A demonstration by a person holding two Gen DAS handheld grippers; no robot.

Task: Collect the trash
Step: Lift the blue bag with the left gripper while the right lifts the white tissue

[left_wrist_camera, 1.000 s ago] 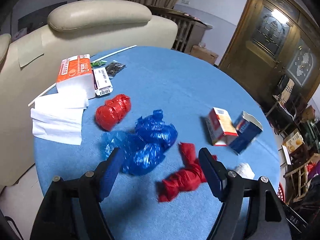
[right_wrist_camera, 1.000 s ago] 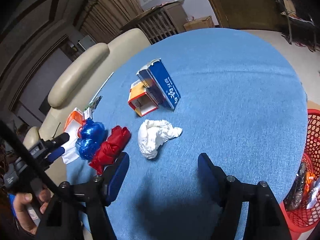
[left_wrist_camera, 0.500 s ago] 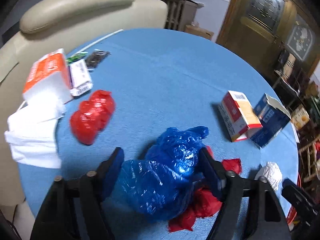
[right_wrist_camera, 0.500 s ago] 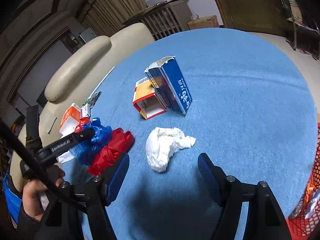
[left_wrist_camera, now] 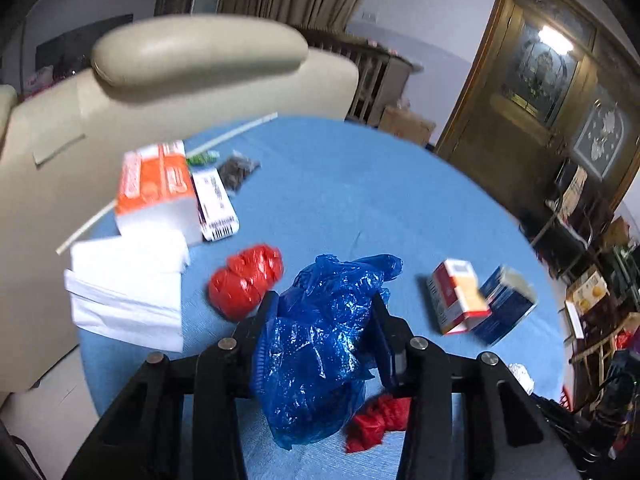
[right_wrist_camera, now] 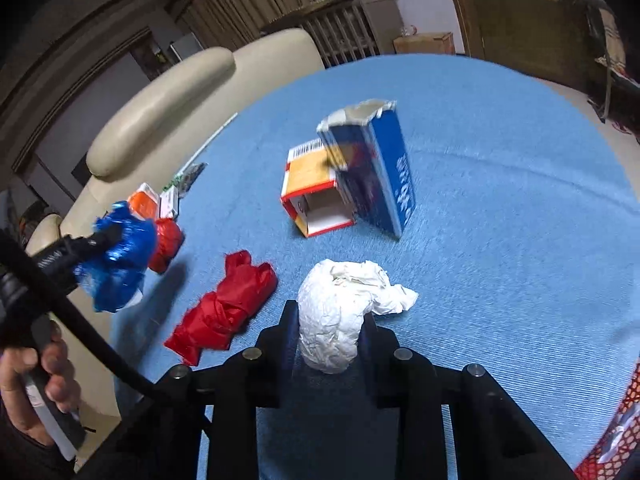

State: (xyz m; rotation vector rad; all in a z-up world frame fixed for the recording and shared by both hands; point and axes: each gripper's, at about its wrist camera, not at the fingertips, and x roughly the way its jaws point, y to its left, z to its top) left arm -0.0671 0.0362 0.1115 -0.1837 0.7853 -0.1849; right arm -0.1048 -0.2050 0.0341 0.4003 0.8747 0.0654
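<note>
**Both jaws loaded: blue bag on the left, white paper wad on the right**

The left gripper (left_wrist_camera: 323, 308) has its jaws clamped on a crumpled blue plastic bag (left_wrist_camera: 320, 344), which bulges out between and below them in the lower centre of the left wrist view; seen from the right wrist view, the same bag hangs clear of the bench at mid-left. The right gripper (right_wrist_camera: 331, 316) has its jaws pressed against both sides of a white paper wad (right_wrist_camera: 340, 316) at lower centre, a loose flap sticking out to the right (whether the wad is lifted off the cloth cannot be told).

On the blue round bench (right_wrist_camera: 500, 152) lie a flattened red plastic bag (right_wrist_camera: 224, 308), just left of the right gripper, and a balled red bag (left_wrist_camera: 246, 280) beside the blue one. Two opened cartons touch each other mid-bench: a red-and-orange carton (right_wrist_camera: 316, 196) lying open-ended, and a blue carton (right_wrist_camera: 380, 172) leaning on it, with white lettering too blurred to read.

At the left of the left wrist view sit an orange tissue pack (left_wrist_camera: 154, 184), loose white tissues (left_wrist_camera: 128, 292) and a barcoded label (left_wrist_camera: 216, 208), print unreadable. The far right half of the bench is bare cloth up to its curved edge. A red mesh basket (right_wrist_camera: 612, 440) shows at the lower right corner.
</note>
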